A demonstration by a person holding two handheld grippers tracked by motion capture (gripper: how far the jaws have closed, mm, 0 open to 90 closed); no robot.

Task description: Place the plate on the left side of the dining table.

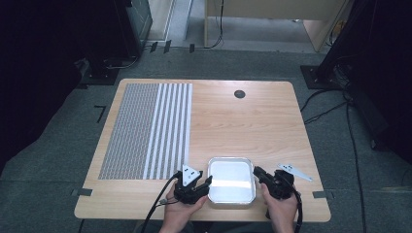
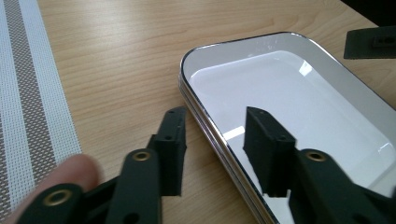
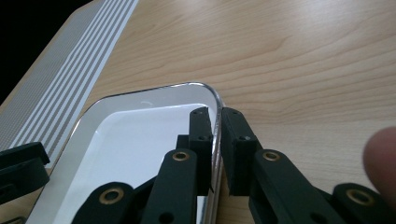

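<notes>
- Currently, the white tray (image 1: 231, 180) lies at the near edge of the table (image 1: 252, 121).
- Left gripper (image 2: 219, 144): jaws spread, straddling the tray's left rim.
- Right gripper (image 3: 218, 144): jaws clamped on the tray's right rim.

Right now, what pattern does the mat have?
The mat is grey weave with white stripes along its right side; the high view shows it best.

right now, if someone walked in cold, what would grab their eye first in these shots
The shiny metal tray at the near edge of the wooden table stands out first. A black claw sits at each short side of it: the left claw is open astride the tray's rim, while the right claw is pinched shut on the opposite rim. Next is the grey-and-white striped placemat over the table's left part.
</notes>
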